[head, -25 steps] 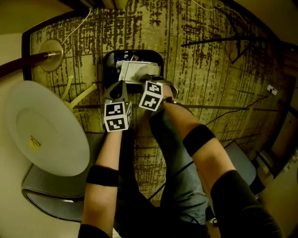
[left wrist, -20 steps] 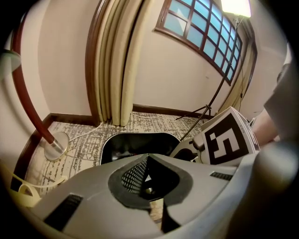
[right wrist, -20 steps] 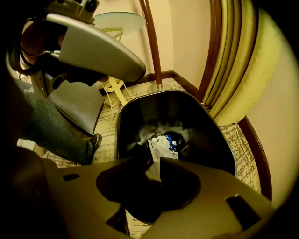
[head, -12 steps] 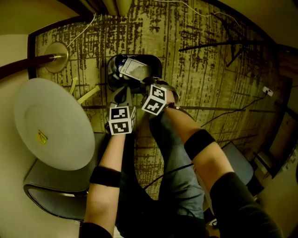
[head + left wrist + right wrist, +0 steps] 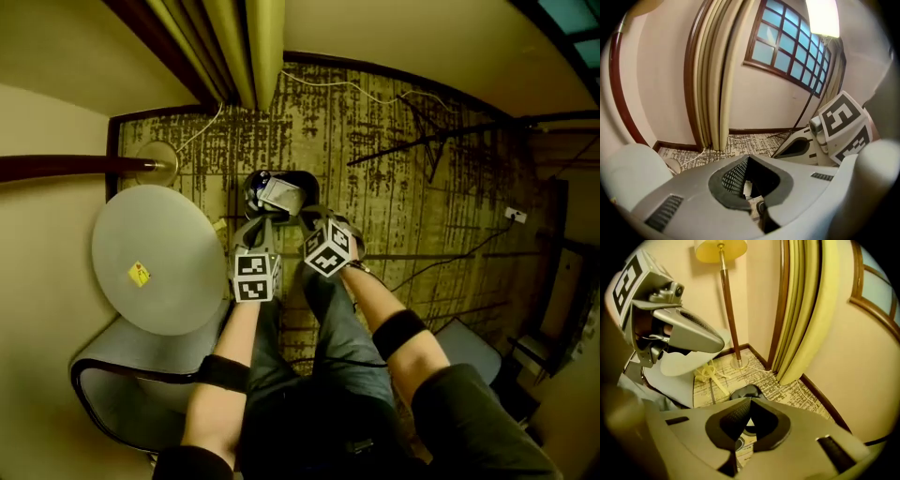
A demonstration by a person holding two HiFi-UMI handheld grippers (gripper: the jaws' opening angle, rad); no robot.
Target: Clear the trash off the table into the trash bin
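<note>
Hovering over the trash bin (image 5: 302, 176), left claw (image 5: 747, 156) pressed together and right claw (image 5: 751, 398) just closed empty, we should scan the counter (image 5: 159, 253) for leftovers.

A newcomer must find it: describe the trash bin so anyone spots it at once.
Start at the round white table. On the patterned carpet beside it, near the curtain, stands the trash bin. It is the only black container there, with white paper showing inside.

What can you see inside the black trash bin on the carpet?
A pale flat piece of trash, perhaps paper or a carton, lies on top in the black trash bin. Whatever lies beneath it, and the bin's bottom, is covered.
</note>
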